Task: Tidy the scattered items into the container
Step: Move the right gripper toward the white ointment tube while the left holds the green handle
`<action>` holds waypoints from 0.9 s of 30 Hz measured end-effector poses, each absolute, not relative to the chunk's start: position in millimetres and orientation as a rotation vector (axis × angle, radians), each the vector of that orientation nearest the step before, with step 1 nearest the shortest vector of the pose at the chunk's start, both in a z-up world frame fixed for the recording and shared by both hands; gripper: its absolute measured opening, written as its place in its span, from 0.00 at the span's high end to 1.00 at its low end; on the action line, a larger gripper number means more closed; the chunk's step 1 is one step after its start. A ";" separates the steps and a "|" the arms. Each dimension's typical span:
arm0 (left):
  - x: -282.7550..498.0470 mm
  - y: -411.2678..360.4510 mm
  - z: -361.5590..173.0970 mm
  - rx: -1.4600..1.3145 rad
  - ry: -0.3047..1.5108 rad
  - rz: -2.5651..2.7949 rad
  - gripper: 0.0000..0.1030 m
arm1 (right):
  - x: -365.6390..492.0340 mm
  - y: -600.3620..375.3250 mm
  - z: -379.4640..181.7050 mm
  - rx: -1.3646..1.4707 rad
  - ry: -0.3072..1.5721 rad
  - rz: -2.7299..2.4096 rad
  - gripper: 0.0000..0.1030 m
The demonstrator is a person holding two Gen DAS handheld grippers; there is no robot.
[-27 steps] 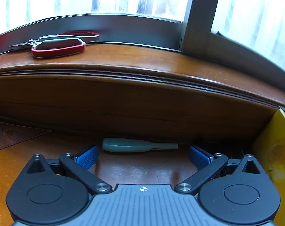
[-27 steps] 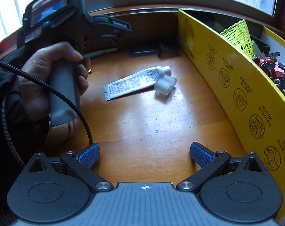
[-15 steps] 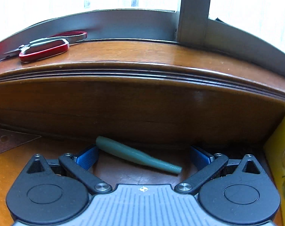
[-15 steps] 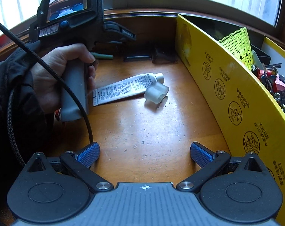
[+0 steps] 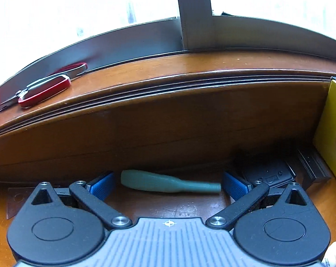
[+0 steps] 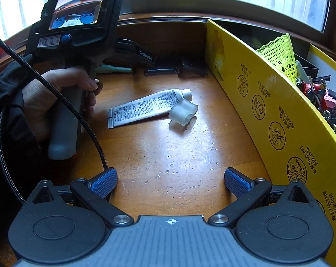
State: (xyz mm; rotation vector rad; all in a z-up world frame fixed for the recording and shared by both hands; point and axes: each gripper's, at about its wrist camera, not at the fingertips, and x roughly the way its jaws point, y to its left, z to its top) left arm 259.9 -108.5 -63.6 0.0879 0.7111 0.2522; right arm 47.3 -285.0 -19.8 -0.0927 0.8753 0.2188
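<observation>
Closer now, left gripper [image 5: 168, 183] straddles green tool [image 5: 168, 183] against wooden ledge [image 5: 168, 133].

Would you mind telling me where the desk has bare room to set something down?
The widest bare patch lies between the right gripper, the tube with its cap, and the yellow box. The sill is bare right of the scissors. The back edge is crowded: green tool, black pieces and the left gripper.

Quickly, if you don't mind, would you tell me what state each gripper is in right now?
Left gripper: open, holding nothing; the green tool lies between its jaws on the table.
Right gripper: open, empty, above bare table.
</observation>
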 end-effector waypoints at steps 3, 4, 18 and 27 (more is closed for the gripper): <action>264.4 -103.7 -64.5 0.102 0.703 0.228 0.00 | 46.8 -285.0 -19.6 -0.093 0.875 0.219 0.00; 267.4 -100.8 -64.7 0.100 0.703 0.221 0.00 | 46.9 -285.0 -19.5 -0.094 0.875 0.221 0.00; 313.8 -78.4 -74.0 -0.074 0.755 0.279 0.00 | 47.9 -283.3 -20.0 -0.094 0.874 0.221 0.00; 279.3 -114.2 -74.7 -0.085 0.722 0.302 0.05 | 46.8 -283.1 -19.4 -0.093 0.873 0.220 0.00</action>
